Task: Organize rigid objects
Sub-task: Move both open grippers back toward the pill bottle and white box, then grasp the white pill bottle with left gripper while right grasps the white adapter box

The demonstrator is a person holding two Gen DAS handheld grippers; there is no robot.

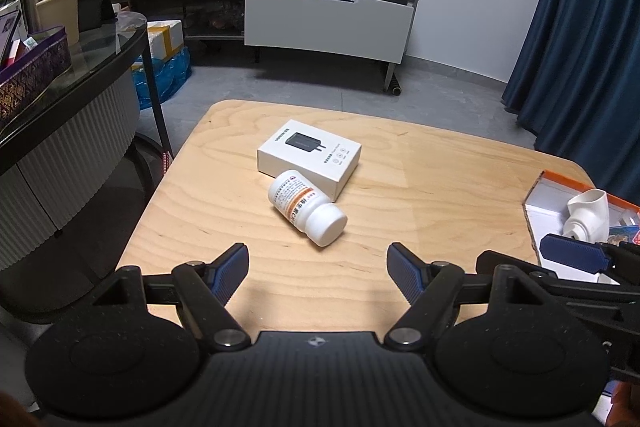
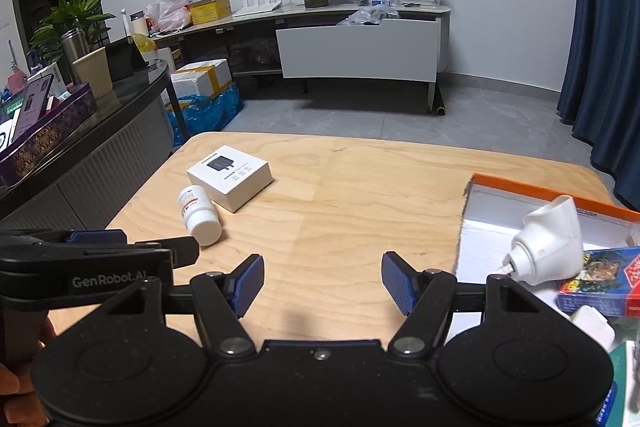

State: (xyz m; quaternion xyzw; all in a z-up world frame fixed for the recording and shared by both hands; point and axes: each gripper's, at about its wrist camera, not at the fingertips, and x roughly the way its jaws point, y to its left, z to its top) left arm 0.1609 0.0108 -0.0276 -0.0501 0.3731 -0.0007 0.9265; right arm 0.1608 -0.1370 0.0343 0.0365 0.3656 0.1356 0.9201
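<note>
Between our two pairs of jaws we see only bare wood: the left gripper [image 1: 318,273] and the right gripper [image 2: 322,283] both stand apart, clamped on nothing, above the near side of the counter [image 1: 400,163]. Just beyond our left gripper a white pill bottle [image 1: 306,207] lies on its side, its base touching a white charger box [image 1: 310,155]. At the counter's right edge sits an orange-rimmed tray [image 2: 532,189], holding a white tube [image 2: 548,241] and a blue card pack [image 2: 600,279].
</note>
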